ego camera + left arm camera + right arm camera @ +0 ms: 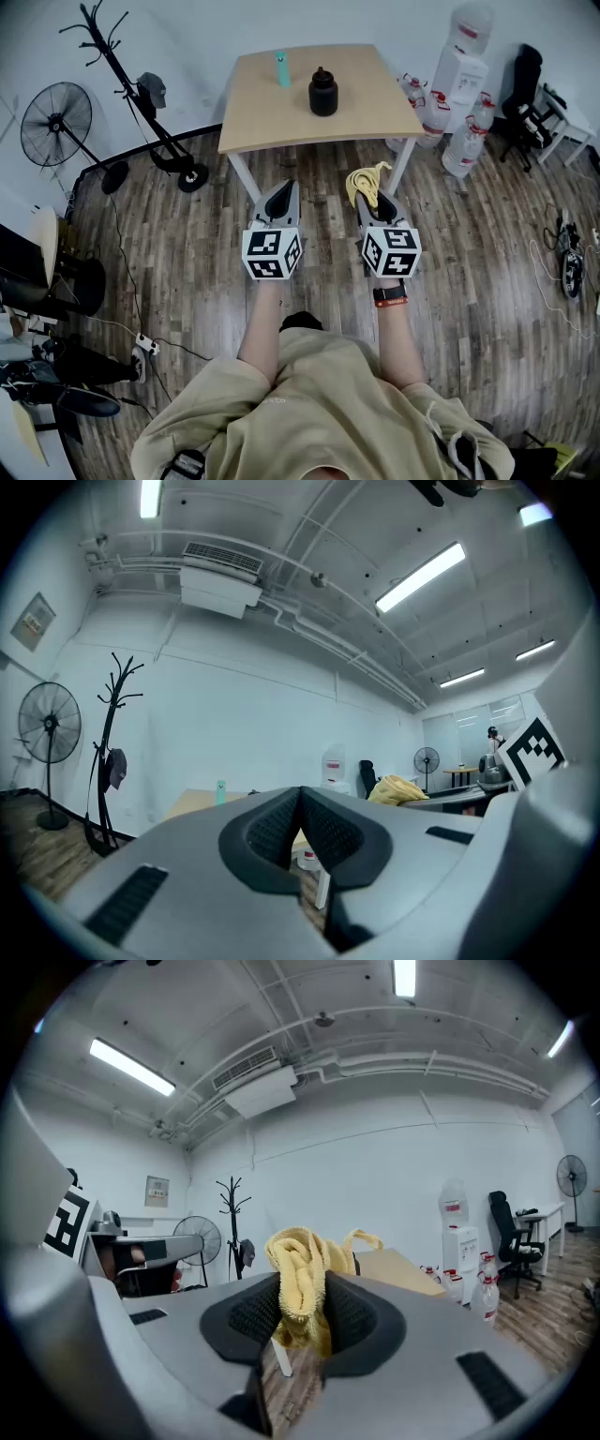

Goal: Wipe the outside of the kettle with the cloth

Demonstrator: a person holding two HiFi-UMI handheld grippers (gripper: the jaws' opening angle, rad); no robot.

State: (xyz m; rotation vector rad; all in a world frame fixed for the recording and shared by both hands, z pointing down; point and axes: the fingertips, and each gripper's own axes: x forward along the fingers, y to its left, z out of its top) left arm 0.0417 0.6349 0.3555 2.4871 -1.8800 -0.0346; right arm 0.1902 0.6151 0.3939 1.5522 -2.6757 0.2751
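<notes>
Two grippers: held side by side, low in front of the body and well short of the table (272,112). Judged a carrying posture rather than a working one.
Right gripper (302,1309): clamped on the yellow cloth (300,1274), pinched at a bunched fold between the pads. Loose loops stand above the jaws and a short tail hangs below. Likely gripped mid-bundle so a soft wad stays free for rubbing.
Left gripper (300,822): jaws closed together at the tips, nothing between them. Probably spare for steadying the kettle during the wipe.
Kettle (323,92): black, upright on the tabletop near its middle, well apart from both grippers and untouched, with every side reachable from the near edge.
Teal bottle (281,67): upright, near the kettle on its left and further back, not touching it. Close enough to be knocked by a wide sweep.
Surroundings: fan (56,122) and coat rack (112,52) off to the left, water bottles (464,145) on the floor by the table's right side. All outside the direct line to the kettle.
Stage: approach only, wiping not yet begun.
Next need: closing the gap to the table, then pressing the free wad of cloth against the kettle's side.
</notes>
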